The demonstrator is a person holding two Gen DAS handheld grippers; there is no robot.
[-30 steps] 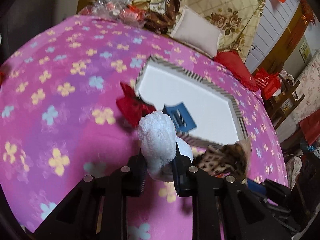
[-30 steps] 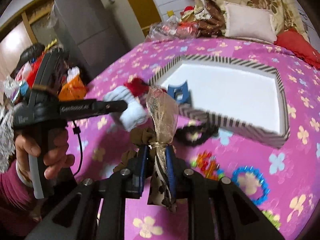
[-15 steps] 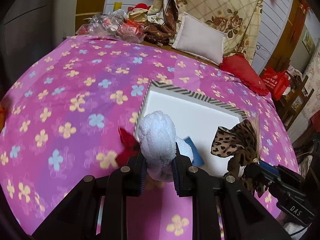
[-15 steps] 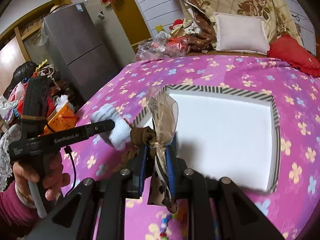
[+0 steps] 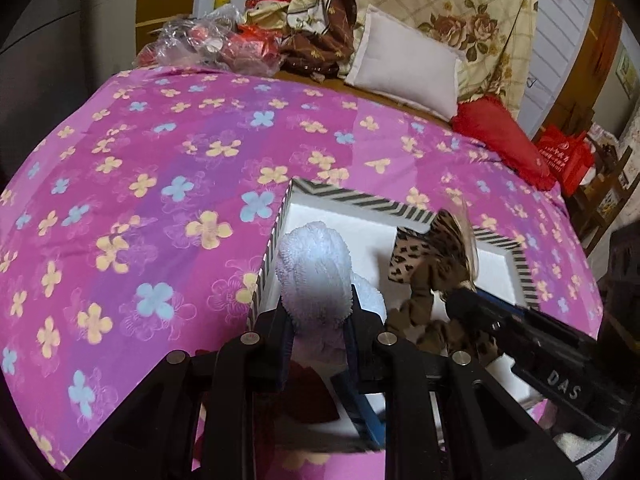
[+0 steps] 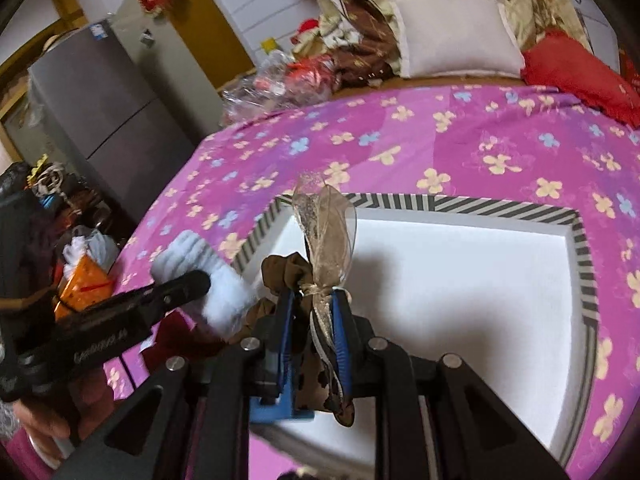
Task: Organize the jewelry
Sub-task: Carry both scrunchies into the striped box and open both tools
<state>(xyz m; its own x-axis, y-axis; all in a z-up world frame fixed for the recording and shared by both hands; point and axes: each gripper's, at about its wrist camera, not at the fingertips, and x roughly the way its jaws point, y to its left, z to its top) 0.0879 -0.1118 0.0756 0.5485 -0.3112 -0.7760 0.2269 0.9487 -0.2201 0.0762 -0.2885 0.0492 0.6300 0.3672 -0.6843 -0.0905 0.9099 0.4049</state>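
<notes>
My left gripper [image 5: 318, 320] is shut on a fluffy white scrunchie [image 5: 316, 268] and hangs over the near left corner of a white tray with a black-and-white striped rim [image 5: 352, 196]. My right gripper [image 6: 314, 312] is shut on a leopard-print hair tie with a sheer gold ribbon [image 6: 326, 236], just inside the tray's [image 6: 580, 248] left end. The left wrist view shows that hair tie [image 5: 432, 264] to the right of the scrunchie. A blue clip [image 6: 276, 408] lies in the tray under the fingers. A dark red piece [image 5: 308, 392] lies below the left gripper.
The tray rests on a pink flowered bedspread [image 5: 160, 160]. A white pillow [image 5: 404, 68], a red cushion [image 5: 500, 136] and plastic bags [image 5: 208, 44] line the far end. A grey fridge [image 6: 100, 112] and clutter stand off the bed's left side. A hand [image 6: 40, 420] holds the left gripper.
Both grippers have moved forward from the bedspread to over the tray, still holding their hair ties. The beads and black piece in front of the tray have left the view.
</notes>
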